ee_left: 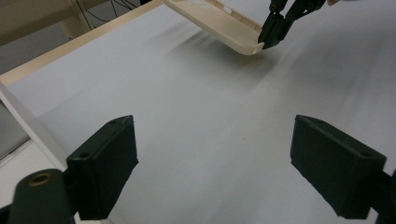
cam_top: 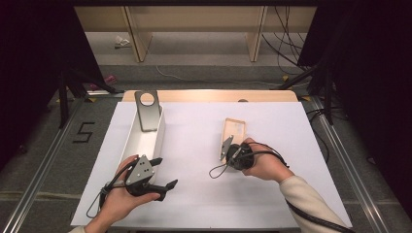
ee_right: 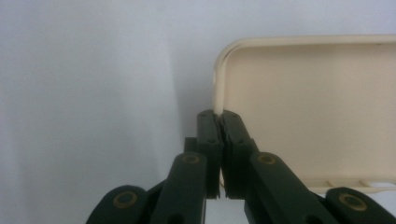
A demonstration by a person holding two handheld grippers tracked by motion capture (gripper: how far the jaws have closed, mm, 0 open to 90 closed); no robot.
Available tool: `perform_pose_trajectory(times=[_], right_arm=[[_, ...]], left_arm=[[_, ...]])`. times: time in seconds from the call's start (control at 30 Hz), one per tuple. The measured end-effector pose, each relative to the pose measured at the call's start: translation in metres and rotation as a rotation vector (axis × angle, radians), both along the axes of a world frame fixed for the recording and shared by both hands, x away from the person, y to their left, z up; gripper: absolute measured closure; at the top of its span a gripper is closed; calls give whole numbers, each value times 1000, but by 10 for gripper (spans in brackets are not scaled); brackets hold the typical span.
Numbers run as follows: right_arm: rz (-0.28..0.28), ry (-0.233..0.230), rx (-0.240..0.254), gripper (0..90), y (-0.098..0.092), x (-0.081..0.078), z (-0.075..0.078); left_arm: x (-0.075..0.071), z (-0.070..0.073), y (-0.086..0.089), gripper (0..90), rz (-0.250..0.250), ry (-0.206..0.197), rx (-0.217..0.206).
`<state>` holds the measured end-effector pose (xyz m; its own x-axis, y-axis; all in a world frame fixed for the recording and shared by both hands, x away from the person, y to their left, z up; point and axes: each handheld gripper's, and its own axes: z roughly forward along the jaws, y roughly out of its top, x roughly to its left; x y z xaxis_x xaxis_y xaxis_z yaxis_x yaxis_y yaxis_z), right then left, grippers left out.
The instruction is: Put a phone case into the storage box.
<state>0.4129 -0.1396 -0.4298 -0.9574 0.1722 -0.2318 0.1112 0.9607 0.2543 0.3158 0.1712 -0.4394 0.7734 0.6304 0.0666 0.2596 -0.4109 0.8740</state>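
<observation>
from the high view, my right gripper (cam_top: 226, 147) is pinched onto the near edge of a cream phone case (cam_top: 234, 132), which sits right of the middle of the white table (cam_top: 194, 194). my left gripper (cam_top: 163, 174) waits near the front left corner with its jaws spread wide and nothing between them, just beside a long white tray (cam_top: 158, 141) that has a grey metal bracket (cam_top: 147, 110) standing at its far end. i judge the grasp is done and the lift has barely started; carrying the case somewhere, perhaps toward the tray, is what looks left.

in the left gripper view, my own two jaws stand far apart over bare table. farther off, the phone case (ee_left: 219, 25) hangs tilted, its near corner clear of the surface with a soft shadow under it, held at that corner by the right gripper (ee_left: 271, 37).

in the right gripper view, my right gripper (ee_right: 219, 116) is closed tight on the side wall of the phone case (ee_right: 317, 107), close to a rounded corner. the case is a thin, pale cream shell with its hollow inside facing me, a raised rim all round, and small cut-outs along the bottom edge. it looks light and a little bendy, so i judge a grip on one thin wall may let it swing.
</observation>
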Motion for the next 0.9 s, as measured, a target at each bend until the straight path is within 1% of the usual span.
perform_pose_trajectory(times=[0.07,0.13,0.23,0.37,0.5,0.57,0.67,0.73,0.83,0.9], right_arm=[[-1,0,30,880,-3,0,3],[-19,11,80,881,-7,-2,6],[-24,18,126,880,-10,-4,9],[-27,24,173,880,-12,-7,12],[-23,29,208,880,-15,-9,14],[-16,32,220,880,-16,-10,15],[-21,40,232,880,-17,-12,16],[-12,45,252,881,-19,-13,16],[-12,51,271,880,-21,-16,17],[-2,56,281,880,-22,-18,17]], left_arm=[[0,0,0,145,0,1,0],[0,0,0,145,1,0,0],[0,0,0,145,1,0,-1],[0,0,0,145,2,-1,-3],[0,0,0,146,3,-1,-3],[0,0,0,146,4,-2,-5],[0,0,0,147,5,-1,-6],[0,1,0,148,5,-3,-7],[0,1,1,149,5,-2,-9],[0,1,0,149,6,-1,-12]])
